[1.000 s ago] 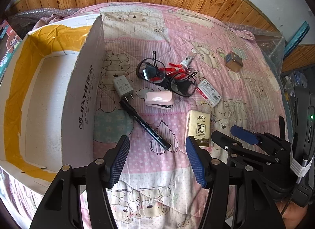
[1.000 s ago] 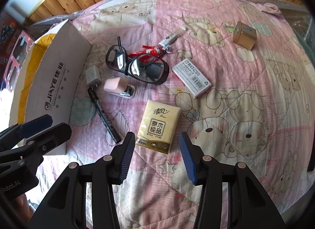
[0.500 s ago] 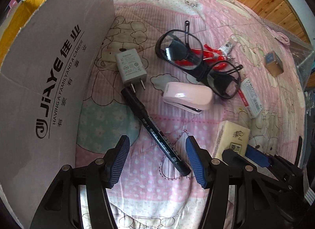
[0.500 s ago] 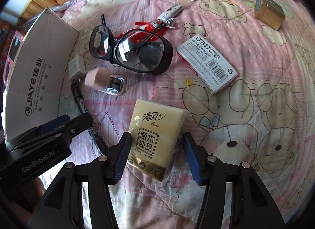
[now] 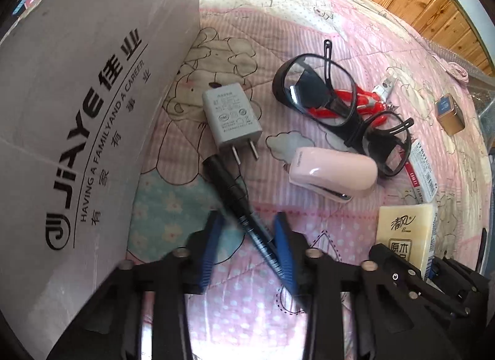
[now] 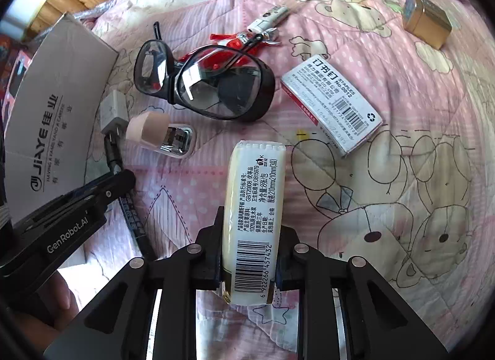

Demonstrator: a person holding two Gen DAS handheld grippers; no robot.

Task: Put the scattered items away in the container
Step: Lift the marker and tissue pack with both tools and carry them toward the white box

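Beside the cardboard box (image 5: 92,87) at the bed's left edge, my left gripper (image 5: 247,245) brackets the black marker (image 5: 238,202), jaws narrowed, grip uncertain. Rightward, my right gripper (image 6: 249,254) clamps the tissue pack (image 6: 253,211) above the pink quilt (image 6: 417,174).

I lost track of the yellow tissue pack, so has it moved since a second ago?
Yes. The yellow plastic-wrapped tissue pack lay flat beside the white staple box; now it stands on edge, clamped in the right gripper.
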